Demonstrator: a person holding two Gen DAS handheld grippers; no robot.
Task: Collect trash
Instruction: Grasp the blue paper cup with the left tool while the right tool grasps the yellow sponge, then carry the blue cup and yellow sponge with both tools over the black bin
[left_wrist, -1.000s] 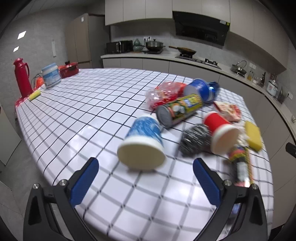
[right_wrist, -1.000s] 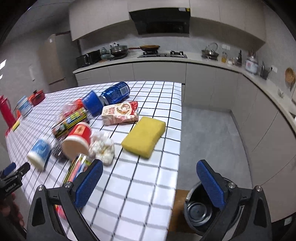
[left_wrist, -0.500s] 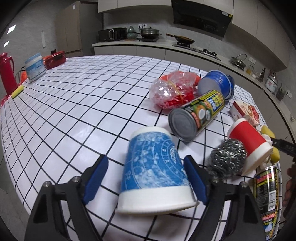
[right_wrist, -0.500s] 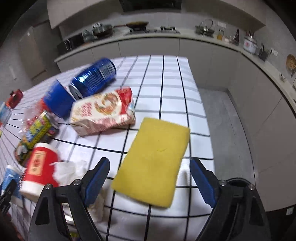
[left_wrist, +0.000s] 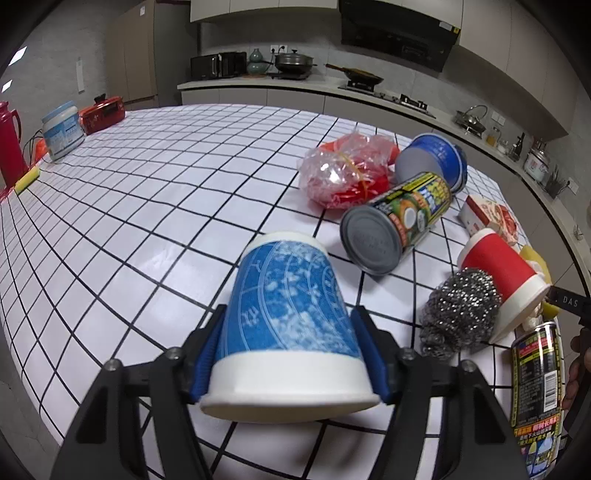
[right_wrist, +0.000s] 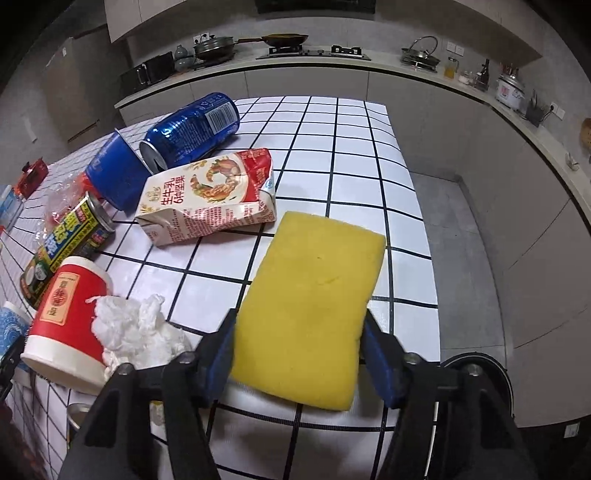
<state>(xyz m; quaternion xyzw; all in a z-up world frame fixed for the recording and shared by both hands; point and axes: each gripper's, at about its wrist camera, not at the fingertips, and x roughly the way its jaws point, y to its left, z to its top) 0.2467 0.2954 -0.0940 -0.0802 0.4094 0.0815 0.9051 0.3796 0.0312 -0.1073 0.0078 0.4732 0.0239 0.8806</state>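
The worktop (left_wrist: 155, 192) is covered in a white cloth with a black grid and stands in a kitchen with grey cabinets, a hob and a range hood along the far wall.

Left gripper (left_wrist: 290, 360): the blue pads are clamped on a blue paper cup (left_wrist: 288, 321). The cup lies on its side with its wide white rim toward the camera and its narrow base pointing away. Its wall carries a pale, speckled white pattern on blue.

Right gripper (right_wrist: 299, 363): the blue pads are pressed against both long sides of a yellow sponge (right_wrist: 310, 306). The sponge is a flat rectangular block with rounded corners, lying near the worktop's right edge.

Remaining litter on the worktop:
- a green-and-black can (left_wrist: 397, 218) on its side, base toward the left camera;
- a crumpled red plastic bag (left_wrist: 345, 170) beyond it;
- a steel scourer (left_wrist: 460, 314) touching a red paper cup (left_wrist: 502, 277);
- a red-and-white milk carton (right_wrist: 210, 195), flattened, just beside the sponge;
- a blue drink can (right_wrist: 192, 127) on its side behind the carton;
- a wad of white tissue (right_wrist: 138, 332) against the red cup.

A round black bin (right_wrist: 476, 365) stands on the floor below the worktop's right edge.
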